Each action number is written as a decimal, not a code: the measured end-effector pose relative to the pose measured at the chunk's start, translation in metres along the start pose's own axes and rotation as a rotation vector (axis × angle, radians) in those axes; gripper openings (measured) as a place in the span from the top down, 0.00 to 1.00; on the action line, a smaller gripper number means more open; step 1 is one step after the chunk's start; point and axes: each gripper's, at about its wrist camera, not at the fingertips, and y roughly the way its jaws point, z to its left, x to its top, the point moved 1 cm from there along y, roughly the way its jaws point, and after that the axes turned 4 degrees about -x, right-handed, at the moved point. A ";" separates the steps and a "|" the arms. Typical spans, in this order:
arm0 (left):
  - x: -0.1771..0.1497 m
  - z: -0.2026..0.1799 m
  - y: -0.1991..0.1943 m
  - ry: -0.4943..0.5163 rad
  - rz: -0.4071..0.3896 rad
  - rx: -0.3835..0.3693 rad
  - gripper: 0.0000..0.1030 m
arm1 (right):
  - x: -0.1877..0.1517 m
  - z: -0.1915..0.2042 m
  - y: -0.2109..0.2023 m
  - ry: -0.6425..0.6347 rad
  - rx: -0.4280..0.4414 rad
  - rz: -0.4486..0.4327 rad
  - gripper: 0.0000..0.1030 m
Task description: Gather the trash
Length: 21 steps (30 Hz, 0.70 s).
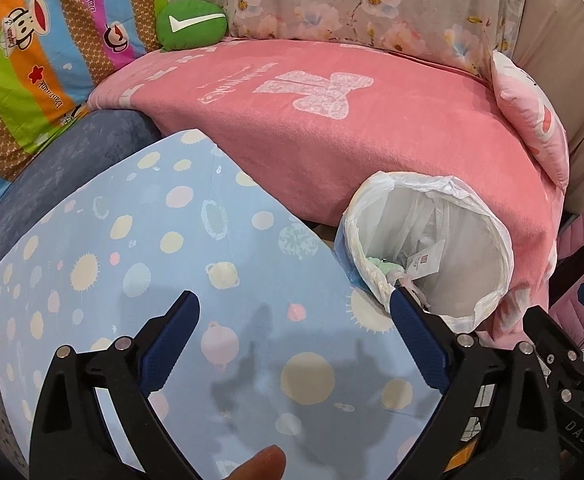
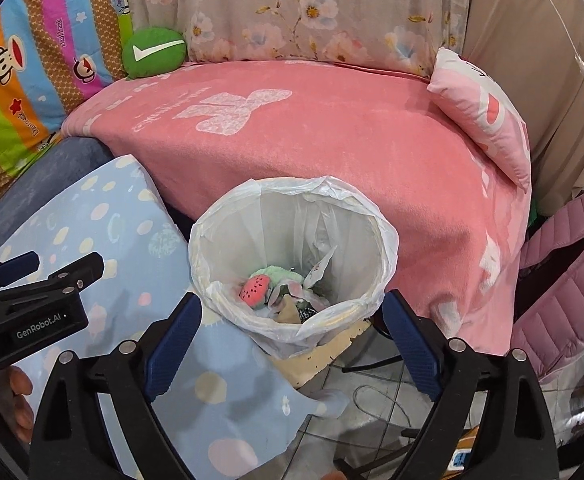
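Observation:
A small bin lined with a white plastic bag (image 2: pixel 292 256) stands on the floor between the pink-covered sofa and a table. It holds trash: a pink watermelon-print piece (image 2: pixel 255 289), green fluff, paper scraps and a tag. The bin also shows in the left wrist view (image 1: pixel 432 248). My right gripper (image 2: pixel 294 330) is open and empty, its jaws straddling the bin's near rim from above. My left gripper (image 1: pixel 296 320) is open and empty above the table's blue spotted cloth (image 1: pixel 139 264), left of the bin. It shows at the left of the right wrist view (image 2: pixel 39 268).
A sofa with a pink blanket (image 2: pixel 332 128) lies behind the bin, with a green cushion (image 2: pixel 153 53) and a pink pillow (image 2: pixel 488 120). A pink quilted jacket (image 2: pixel 564 288) hangs at right. Cables (image 2: pixel 376 396) lie on the tiled floor.

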 end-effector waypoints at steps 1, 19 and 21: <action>-0.002 0.000 0.000 -0.003 0.001 0.000 0.11 | -0.002 0.000 -0.001 -0.009 -0.007 0.000 0.06; -0.020 -0.014 0.002 0.011 0.027 0.011 0.11 | -0.018 0.000 0.004 -0.050 -0.040 0.023 0.07; -0.020 -0.015 0.002 0.010 0.028 0.014 0.11 | -0.019 -0.001 0.005 -0.050 -0.040 0.025 0.07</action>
